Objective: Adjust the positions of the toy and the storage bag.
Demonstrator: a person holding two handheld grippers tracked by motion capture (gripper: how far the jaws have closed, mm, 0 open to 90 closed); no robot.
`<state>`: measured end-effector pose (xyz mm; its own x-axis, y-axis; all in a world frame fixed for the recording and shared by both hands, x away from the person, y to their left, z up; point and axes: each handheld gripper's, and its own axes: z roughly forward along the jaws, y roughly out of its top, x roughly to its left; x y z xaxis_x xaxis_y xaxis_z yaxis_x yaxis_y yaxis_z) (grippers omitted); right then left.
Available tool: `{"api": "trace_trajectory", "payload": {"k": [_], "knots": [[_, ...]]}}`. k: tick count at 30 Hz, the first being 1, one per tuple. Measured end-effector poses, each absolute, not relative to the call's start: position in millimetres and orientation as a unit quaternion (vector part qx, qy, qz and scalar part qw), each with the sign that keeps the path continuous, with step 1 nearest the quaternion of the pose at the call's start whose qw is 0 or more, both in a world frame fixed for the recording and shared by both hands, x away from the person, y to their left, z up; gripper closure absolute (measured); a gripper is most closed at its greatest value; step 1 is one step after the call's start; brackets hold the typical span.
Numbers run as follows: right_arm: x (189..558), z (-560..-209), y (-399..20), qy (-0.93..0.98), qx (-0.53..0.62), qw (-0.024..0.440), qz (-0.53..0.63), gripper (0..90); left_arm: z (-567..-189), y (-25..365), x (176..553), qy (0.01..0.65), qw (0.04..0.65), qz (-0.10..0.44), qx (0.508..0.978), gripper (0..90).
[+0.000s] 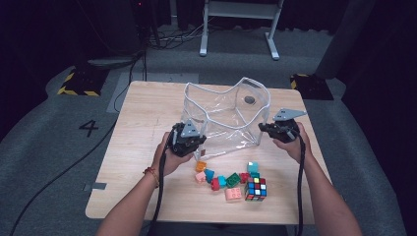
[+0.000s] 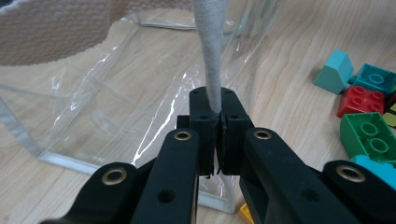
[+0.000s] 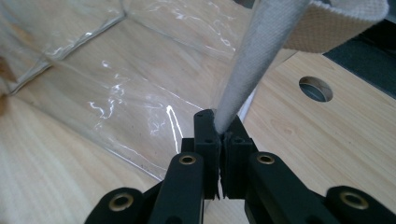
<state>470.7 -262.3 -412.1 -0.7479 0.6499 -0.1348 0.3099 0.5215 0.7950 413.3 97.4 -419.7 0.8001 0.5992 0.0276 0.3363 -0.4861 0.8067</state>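
A clear plastic bag (image 1: pixel 223 115) with a white fabric rim stands open in the middle of the wooden table (image 1: pixel 142 123). My left gripper (image 1: pixel 193 141) is shut on the bag's rim at its near left corner; in the left gripper view the white rim (image 2: pixel 212 56) runs up from between the closed jaws. My right gripper (image 1: pixel 268 129) is shut on the rim at the bag's right side, and the white rim (image 3: pixel 254 70) rises from its jaws in the right gripper view. Both pull the mouth wide.
Several coloured toy bricks (image 1: pixel 221 179) and a Rubik's cube (image 1: pixel 255 189) lie on the table in front of the bag. A round hole (image 3: pixel 315 88) in the tabletop sits behind the bag. Table edges are close at right and front.
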Motion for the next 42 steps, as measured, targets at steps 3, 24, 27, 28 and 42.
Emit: {"api": "trace_trajectory", "payload": {"k": [3,24,27,28,42], "knots": [[456,-411,-266,0.850,0.273,0.219,0.394,87.4,-420,98,414,0.276,0.426,0.151,0.848,86.7],[382,-419,-291,0.807,0.290,0.218,0.466,76.8,-421,96,409,0.264,0.416,0.172,0.853,63.8],[373,-420,-298,0.802,0.280,0.212,0.482,70.6,-422,105,403,0.271,0.418,0.178,0.849,49.6],[371,-421,-300,0.805,0.278,0.209,0.481,69.4,-423,109,402,0.275,0.403,0.184,0.853,43.9],[334,-460,-312,0.870,0.198,0.102,0.440,26.0,-456,177,385,0.339,0.340,0.197,0.854,16.7]]}}
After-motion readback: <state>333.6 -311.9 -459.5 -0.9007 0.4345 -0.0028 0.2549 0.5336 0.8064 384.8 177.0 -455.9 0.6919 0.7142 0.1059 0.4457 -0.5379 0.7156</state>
